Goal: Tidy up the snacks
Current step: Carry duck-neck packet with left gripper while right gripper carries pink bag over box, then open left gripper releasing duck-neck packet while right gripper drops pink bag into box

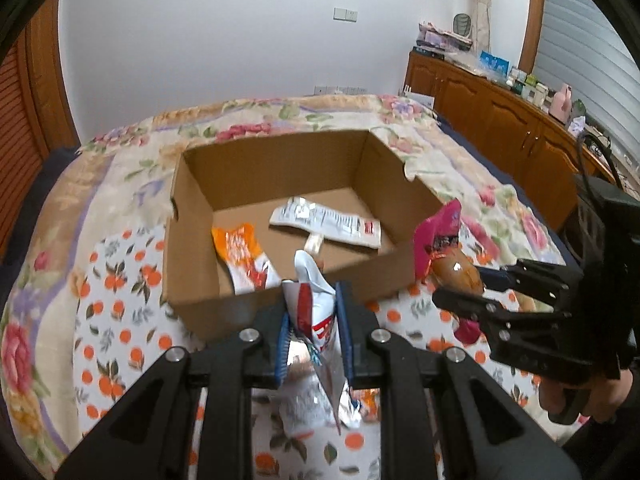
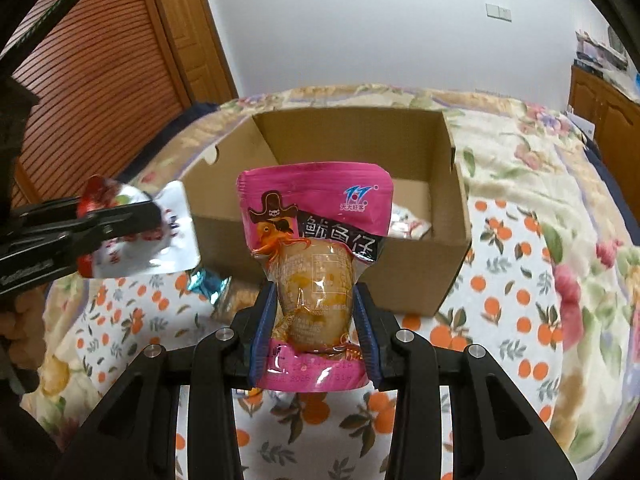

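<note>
Right now both grippers are loaded, held over the bedspread (image 1: pixel 120 312) just short of the box (image 1: pixel 384 272). The left gripper (image 1: pixel 311 328) is clamped on a crumpled silver packet (image 1: pixel 316 312) — white and red print, standing up between the blue pads (image 1: pixel 345 328), its foil tail hanging below. The right gripper (image 2: pixel 316 320) is squeezed onto a pink pouch (image 2: pixel 316 208), upright, with a pirate cartoon and a clear window showing brownish food; in the left view that pouch (image 1: pixel 438 236) hangs just beside the box's near right corner. Inside the box lie an orange packet (image 1: pixel 240 252) against the near-left wall and a white packet (image 1: pixel 328 222) flat on the floor toward the back. A wooden cabinet (image 1: pixel 500 120) lines the far wall — clutter on top.
</note>
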A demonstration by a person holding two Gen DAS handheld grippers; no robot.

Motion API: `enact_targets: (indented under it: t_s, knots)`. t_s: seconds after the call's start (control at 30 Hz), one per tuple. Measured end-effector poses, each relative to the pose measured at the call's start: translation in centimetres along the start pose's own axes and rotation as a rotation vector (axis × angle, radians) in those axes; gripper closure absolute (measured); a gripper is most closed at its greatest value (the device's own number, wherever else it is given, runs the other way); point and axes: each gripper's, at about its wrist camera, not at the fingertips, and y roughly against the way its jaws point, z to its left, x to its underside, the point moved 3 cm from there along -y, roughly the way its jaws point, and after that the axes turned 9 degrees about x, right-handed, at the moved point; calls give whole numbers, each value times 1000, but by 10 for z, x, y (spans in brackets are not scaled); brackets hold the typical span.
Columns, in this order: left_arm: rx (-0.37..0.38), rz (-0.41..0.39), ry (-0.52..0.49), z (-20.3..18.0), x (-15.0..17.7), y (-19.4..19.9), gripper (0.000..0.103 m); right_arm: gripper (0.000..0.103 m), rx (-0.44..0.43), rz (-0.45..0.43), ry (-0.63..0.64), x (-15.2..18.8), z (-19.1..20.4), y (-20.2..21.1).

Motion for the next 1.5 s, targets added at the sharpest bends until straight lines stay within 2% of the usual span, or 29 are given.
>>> enact_targets:
  t_s: [0.2, 0.6, 0.77, 1.0, 1.23, 1.5]
  knots:
    - [5, -8, -13, 4, -22, -21, 85, 65, 10, -26, 15, -18, -5, -4]
    - [-28, -28, -43, 17, -52, -39, 85, 65, 40, -68, 80, -57, -2, -17]
    - [4, -26, 9, 38, -61, -54, 85, 65, 48, -67, 106, -77, 2, -33]
    - [8, -18, 65, 62, -57, -81, 85, 65, 55, -29, 92, -83, 0, -69]
    - [10, 35, 131, 78, -44, -106, 85, 65, 79, 48, 117, -82, 0, -109]
    - [-2, 81, 129, 78, -32, -122, 85, 65, 103, 136, 133, -71, -2, -139]
